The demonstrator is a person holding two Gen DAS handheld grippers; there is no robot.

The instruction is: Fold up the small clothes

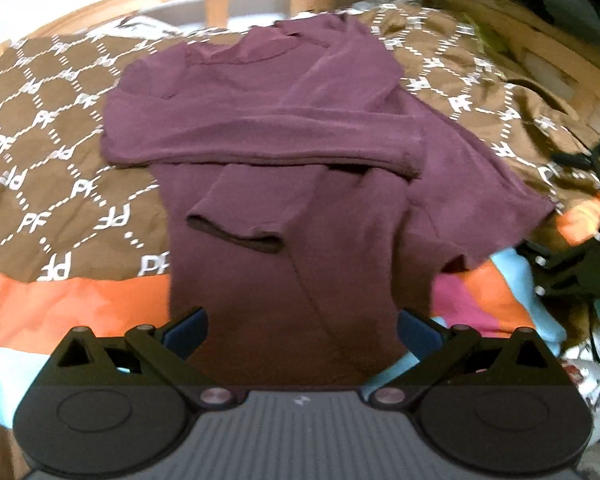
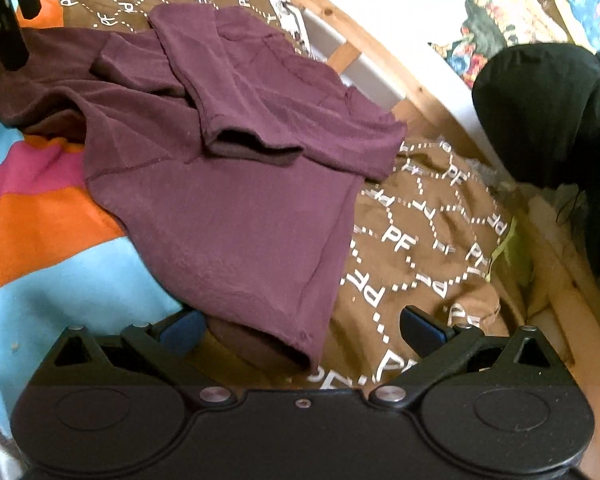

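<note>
Between your spread left gripper (image 1: 302, 330) fingers lies the maroon long-sleeved shirt (image 1: 284, 184).
Your right gripper (image 2: 302, 326) gapes empty over its hem; both sleeves cross the chest, on the brown PF-patterned blanket (image 2: 420, 232).

Shirt hem: in the left wrist view the near end of the maroon shirt (image 1: 284, 184) runs down behind the left gripper (image 1: 300, 330) body at the lower centre, so its edge is hidden.
Shirt corner: in the right wrist view the near corner passes between the right gripper (image 2: 302, 326) fingers (contact with the blue pads cannot be told).
Brown blanket (image 2: 432, 240): largely covered by the shirt.
Right edge, left view: dark shapes with an orange patch (image 1: 580, 220), smeared by blur, not identifiable.
Upper left, right view: a black object (image 2: 4, 20), cut off by the frame.
Black mass (image 2: 548, 120): right side, cropped, unclear.
</note>
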